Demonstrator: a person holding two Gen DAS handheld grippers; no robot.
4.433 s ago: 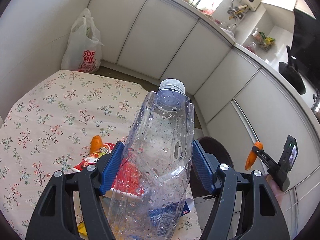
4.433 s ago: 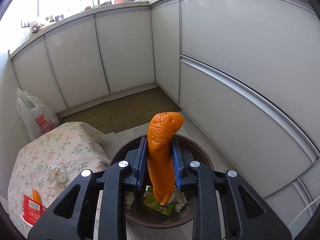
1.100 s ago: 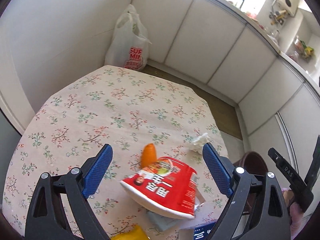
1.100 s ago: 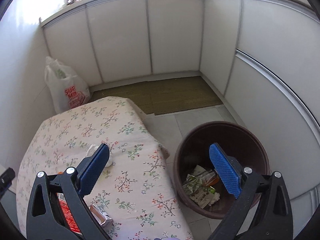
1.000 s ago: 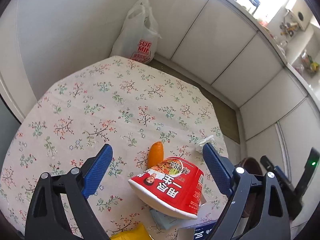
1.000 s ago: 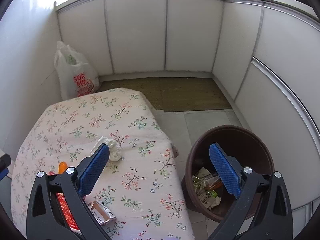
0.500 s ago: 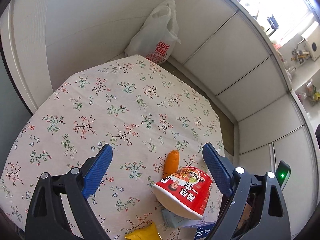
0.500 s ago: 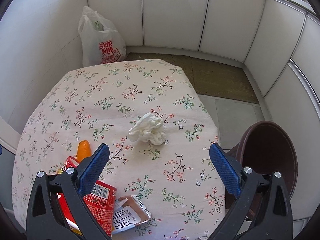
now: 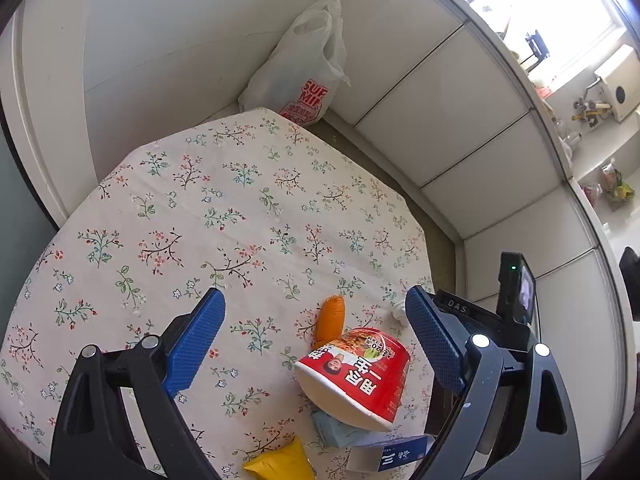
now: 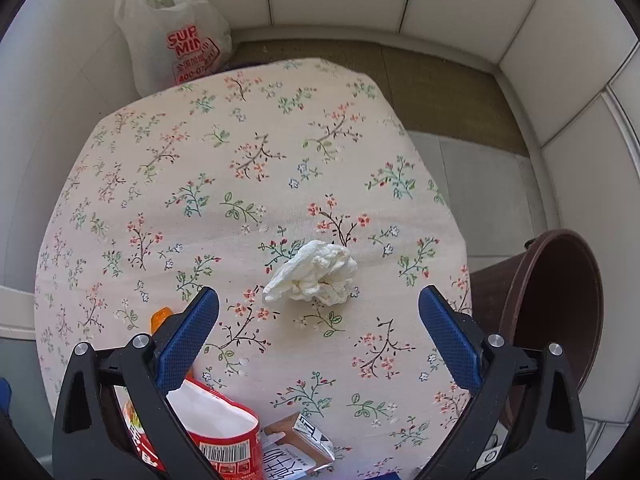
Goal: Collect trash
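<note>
Both grippers hang over the floral worktop (image 10: pixel 248 200) with jaws wide and empty. Nearest the left gripper (image 9: pixel 316 336) lies a tipped red noodle cup (image 9: pixel 356 376) on flattened cartons, an orange peel (image 9: pixel 331 320) just behind it. Ahead of the right gripper (image 10: pixel 319 328) sits a crumpled tissue (image 10: pixel 314 272). The brown bin (image 10: pixel 560 320) stands beside the worktop's right edge; a plastic bag (image 10: pixel 176 32) leans in the far corner.

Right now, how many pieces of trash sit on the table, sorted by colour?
Red: 1, noodle cup
Orange: 1, peel
White: 1, tissue
Yellow: 1, packet
Blue: 2, pale wrapper and small box
Total: 6
</note>
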